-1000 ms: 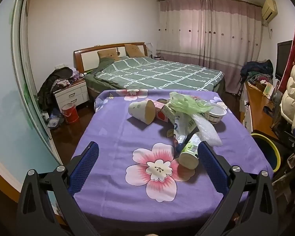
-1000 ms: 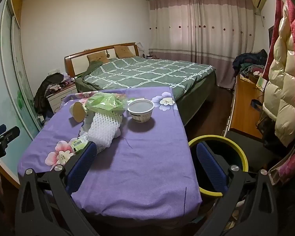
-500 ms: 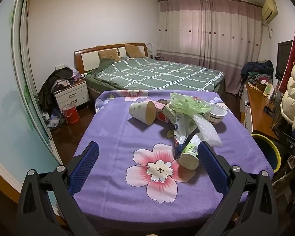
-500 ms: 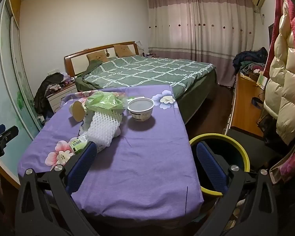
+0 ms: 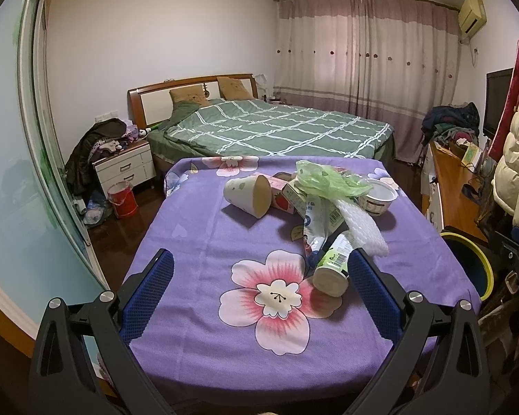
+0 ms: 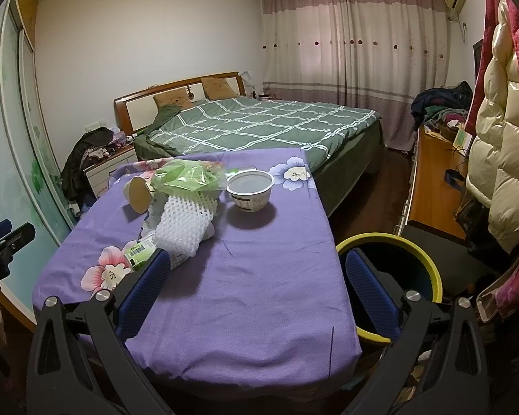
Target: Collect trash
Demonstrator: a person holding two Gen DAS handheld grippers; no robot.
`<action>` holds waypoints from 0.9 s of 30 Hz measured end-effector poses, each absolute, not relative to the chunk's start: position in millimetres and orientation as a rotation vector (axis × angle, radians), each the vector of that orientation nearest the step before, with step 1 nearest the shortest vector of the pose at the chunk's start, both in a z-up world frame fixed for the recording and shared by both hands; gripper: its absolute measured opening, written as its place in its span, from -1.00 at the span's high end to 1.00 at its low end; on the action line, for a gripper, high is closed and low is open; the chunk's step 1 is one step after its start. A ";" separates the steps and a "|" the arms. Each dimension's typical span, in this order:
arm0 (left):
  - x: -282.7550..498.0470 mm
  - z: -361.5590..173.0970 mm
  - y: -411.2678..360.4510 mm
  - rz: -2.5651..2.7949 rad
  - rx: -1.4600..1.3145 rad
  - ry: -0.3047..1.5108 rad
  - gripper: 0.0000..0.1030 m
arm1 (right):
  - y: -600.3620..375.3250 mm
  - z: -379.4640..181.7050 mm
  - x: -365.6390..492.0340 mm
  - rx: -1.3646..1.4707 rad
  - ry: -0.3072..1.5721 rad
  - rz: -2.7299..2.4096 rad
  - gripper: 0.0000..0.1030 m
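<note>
Left wrist view: left gripper (image 5: 259, 276) is hovering over the near table edge, jaws spread wide, gripping nothing. Trash pile is lying further in; the green-label bottle (image 5: 332, 266) is sitting just inside the right finger. Right gripper (image 6: 257, 276) is also gaping wide and empty, foam net (image 6: 185, 228) far-left of it, yellow-rimmed bin (image 6: 398, 242) behind its right finger.
</note>
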State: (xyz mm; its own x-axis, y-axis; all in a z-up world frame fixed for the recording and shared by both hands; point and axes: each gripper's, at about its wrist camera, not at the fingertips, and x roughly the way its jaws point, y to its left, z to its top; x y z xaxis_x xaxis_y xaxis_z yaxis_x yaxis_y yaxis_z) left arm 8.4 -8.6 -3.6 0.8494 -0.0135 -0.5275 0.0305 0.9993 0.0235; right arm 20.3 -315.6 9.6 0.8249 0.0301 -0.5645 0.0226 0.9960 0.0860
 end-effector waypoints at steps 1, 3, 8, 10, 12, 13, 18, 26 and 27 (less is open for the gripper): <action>8.4 -3.5 -9.2 -0.024 0.032 0.556 -0.93 | -315.6 9.5 21.2 0.091 0.603 0.004 -0.88; 8.5 -4.3 -10.1 -0.023 0.033 0.556 -0.93 | -314.4 9.3 21.5 0.090 0.605 0.005 -0.88; 8.8 -4.7 -10.6 -0.023 0.034 0.555 -0.93 | -315.2 8.6 22.4 0.094 0.606 0.007 -0.88; 8.9 -4.6 -10.8 -0.024 0.035 0.557 -0.93 | -314.2 8.7 22.4 0.094 0.606 0.006 -0.88; 8.4 -4.4 -10.3 -0.024 0.034 0.556 -0.93 | -314.2 8.6 22.2 0.093 0.606 0.008 -0.88; 8.5 -4.3 -10.4 -0.025 0.034 0.556 -0.93 | -314.7 8.7 22.7 0.093 0.607 0.007 -0.88; 9.3 -6.2 -11.9 -0.026 0.036 0.558 -0.93 | -314.4 7.7 24.1 0.093 0.607 0.009 -0.88; 9.1 -6.9 -12.2 -0.027 0.035 0.559 -0.93 | -312.5 6.5 25.5 0.094 0.610 0.012 -0.88; 9.1 -6.5 -12.0 -0.025 0.036 0.558 -0.93 | -312.0 6.4 25.6 0.093 0.610 0.011 -0.88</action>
